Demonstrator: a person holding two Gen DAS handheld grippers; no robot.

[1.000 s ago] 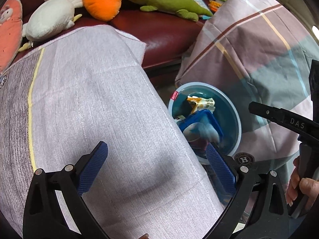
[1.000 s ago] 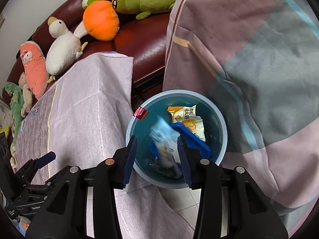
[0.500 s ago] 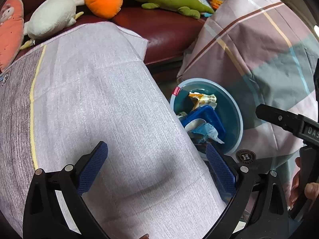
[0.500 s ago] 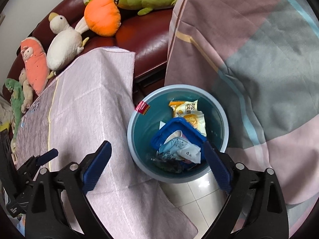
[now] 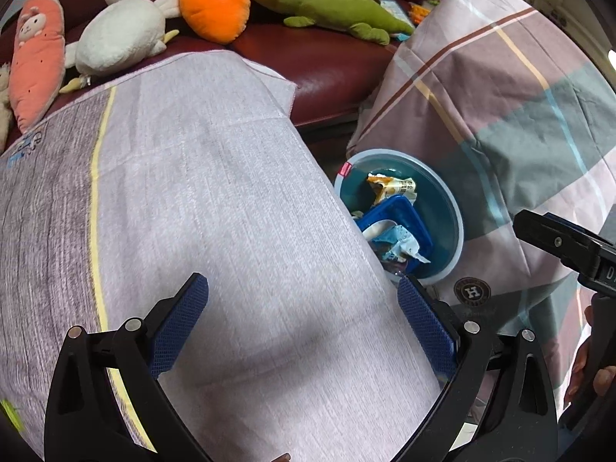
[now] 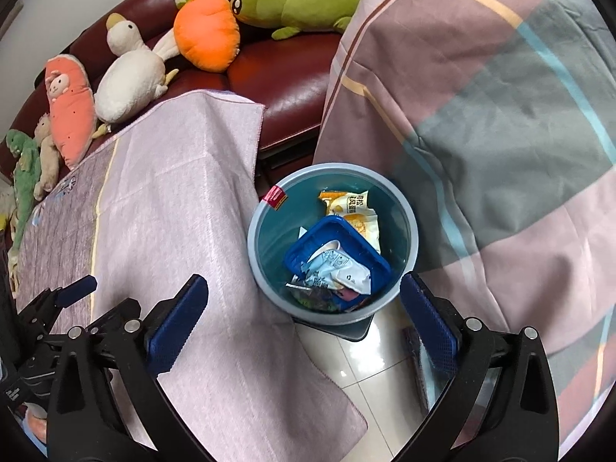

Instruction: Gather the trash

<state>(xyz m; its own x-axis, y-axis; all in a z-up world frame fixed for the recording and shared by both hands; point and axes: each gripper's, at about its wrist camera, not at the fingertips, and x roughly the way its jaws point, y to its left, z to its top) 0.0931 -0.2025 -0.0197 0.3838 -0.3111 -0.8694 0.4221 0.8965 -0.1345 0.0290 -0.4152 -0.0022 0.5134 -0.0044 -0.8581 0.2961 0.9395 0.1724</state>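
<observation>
A round blue bin (image 6: 409, 227) stands on the floor between the covered table and a covered chair. In it lie a blue plastic tray (image 6: 369, 260), a crumpled light-blue wrapper (image 6: 337, 273) and a yellow snack packet (image 6: 352, 208). My right gripper (image 6: 304, 308) is open and empty, above the bin's near rim. My left gripper (image 5: 302, 315) is open and empty over the tablecloth; the bin (image 5: 452, 211) shows to its right. The right gripper (image 5: 558, 242) shows at the right edge of the left wrist view.
A pinkish-grey tablecloth (image 6: 161, 200) covers the table on the left. A plaid cloth (image 6: 481, 96) drapes over furniture on the right. Behind is a dark red sofa (image 6: 292, 65) with several plush toys, such as an orange carrot (image 6: 206, 34). White floor tiles (image 6: 369, 369) lie below the bin.
My right gripper opened and let go of the light-blue wrapper, which dropped onto the blue tray in the bin. The right gripper then rose a little. The left gripper hardly moved.
</observation>
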